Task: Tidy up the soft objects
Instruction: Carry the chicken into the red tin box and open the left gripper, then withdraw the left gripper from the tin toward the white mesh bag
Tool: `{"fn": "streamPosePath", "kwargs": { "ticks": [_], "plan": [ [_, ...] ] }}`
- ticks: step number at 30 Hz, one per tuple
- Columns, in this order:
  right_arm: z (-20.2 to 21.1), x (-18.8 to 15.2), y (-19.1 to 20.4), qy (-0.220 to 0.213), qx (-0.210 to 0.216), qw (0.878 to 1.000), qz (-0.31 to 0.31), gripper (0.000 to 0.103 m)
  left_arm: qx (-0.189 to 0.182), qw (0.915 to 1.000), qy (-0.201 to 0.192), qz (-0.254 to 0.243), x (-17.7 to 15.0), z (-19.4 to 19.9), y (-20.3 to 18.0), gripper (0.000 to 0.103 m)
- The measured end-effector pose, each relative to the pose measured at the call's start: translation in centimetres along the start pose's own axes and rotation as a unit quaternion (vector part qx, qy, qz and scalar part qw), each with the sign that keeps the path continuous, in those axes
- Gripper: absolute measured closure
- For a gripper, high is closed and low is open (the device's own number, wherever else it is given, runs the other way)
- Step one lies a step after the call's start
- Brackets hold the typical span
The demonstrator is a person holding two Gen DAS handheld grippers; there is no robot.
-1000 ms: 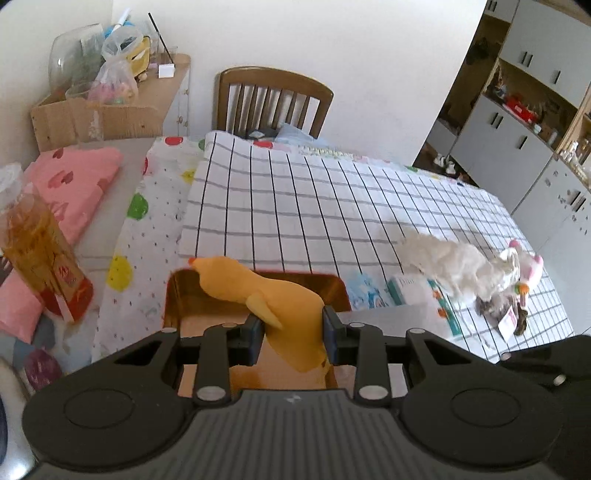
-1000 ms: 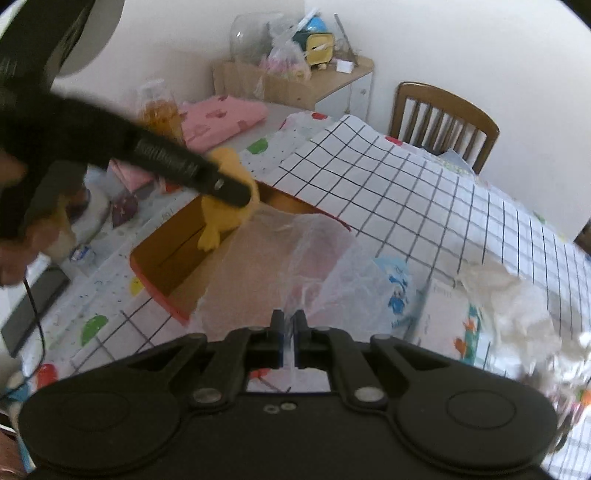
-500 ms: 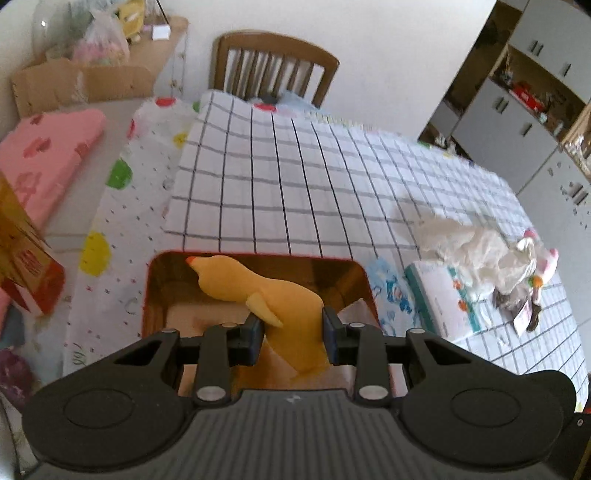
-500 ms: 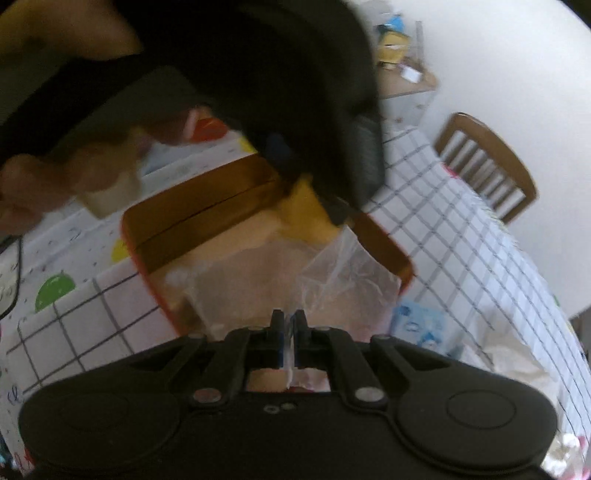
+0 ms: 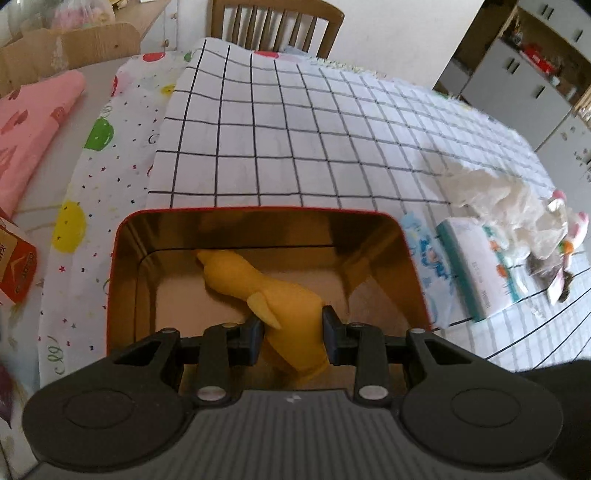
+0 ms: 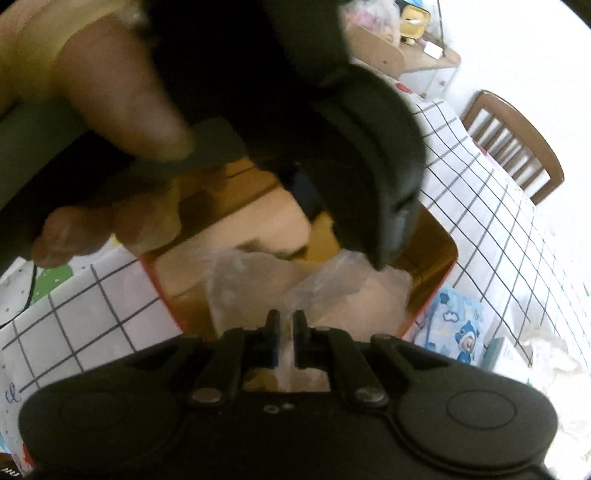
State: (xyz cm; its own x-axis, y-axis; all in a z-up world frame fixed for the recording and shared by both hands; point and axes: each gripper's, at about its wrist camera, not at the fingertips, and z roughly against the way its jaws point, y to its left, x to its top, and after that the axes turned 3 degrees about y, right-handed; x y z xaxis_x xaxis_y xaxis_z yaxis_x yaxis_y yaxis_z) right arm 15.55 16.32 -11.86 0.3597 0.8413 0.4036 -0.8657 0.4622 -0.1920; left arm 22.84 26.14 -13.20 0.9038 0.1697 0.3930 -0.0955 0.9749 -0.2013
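My left gripper (image 5: 291,325) is shut on a yellow plush duck (image 5: 266,295). The duck hangs head-first inside a red-rimmed tin box (image 5: 122,258) with a shiny golden interior, its head near the box floor. My right gripper (image 6: 284,332) is shut on a thin clear plastic bag (image 6: 258,280) that droops into the same tin box (image 6: 447,251). In the right wrist view the black body of the left gripper (image 6: 369,155) and the hand (image 6: 122,110) holding it fill the upper left, just above the box.
On the checked tablecloth (image 5: 295,129) to the right of the box lie a blue cartoon packet (image 5: 428,266), a white tissue pack (image 5: 480,273), crumpled white plastic (image 5: 491,192) and a small pink toy (image 5: 576,225). A wooden chair (image 5: 273,18) stands at the far edge. Pink folded fabric (image 5: 33,125) lies far left.
The left gripper has sunk, carrying the duck from above the box rim down inside it. The right gripper has come over the box with the plastic bag, close under the left hand.
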Motion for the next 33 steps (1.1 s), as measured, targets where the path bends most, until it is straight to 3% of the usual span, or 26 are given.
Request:
{"fn": "streamPosePath", "kwargs": {
  "ticks": [3, 6, 10, 16, 18, 23, 33],
  "plan": [
    [0.1, 0.2, -0.2, 0.000, 0.009, 1.000, -0.005, 0.097, -0.006, 1.0000, 0.002, 0.004, 0.0, -0.3, 0.4, 0.069],
    [0.6, 0.1, -0.9, -0.006, 0.021, 1.000, -0.018, 0.085, -0.007, 1.0000, 0.000, -0.001, 0.0, -0.3, 0.3, 0.067],
    [0.9, -0.3, -2.2, -0.010, 0.043, 0.998, -0.049, 0.080, -0.011, 0.9999, -0.001, -0.008, 0.0, -0.3, 0.0, 0.060],
    [1.7, -1.3, -3.7, -0.027, 0.070, 0.993, -0.090, 0.055, -0.003, 0.9994, -0.018, -0.028, -0.3, 0.5, -0.5, 0.041],
    [2.2, -1.5, -3.6, -0.034, 0.075, 0.992, -0.093, 0.052, -0.001, 0.9993, -0.026, -0.028, -0.3, 0.9, -0.5, 0.038],
    [3.7, -2.1, -4.0, -0.064, 0.087, 0.988, -0.107, 0.030, 0.006, 0.9982, -0.048, -0.036, -0.4, 2.2, -0.8, 0.028],
    [7.1, -4.7, -5.3, -0.103, 0.074, 0.983, -0.134, 0.023, -0.006, 0.9937, -0.103, -0.044, -1.6, 6.0, -1.8, 0.025]
  ]
}}
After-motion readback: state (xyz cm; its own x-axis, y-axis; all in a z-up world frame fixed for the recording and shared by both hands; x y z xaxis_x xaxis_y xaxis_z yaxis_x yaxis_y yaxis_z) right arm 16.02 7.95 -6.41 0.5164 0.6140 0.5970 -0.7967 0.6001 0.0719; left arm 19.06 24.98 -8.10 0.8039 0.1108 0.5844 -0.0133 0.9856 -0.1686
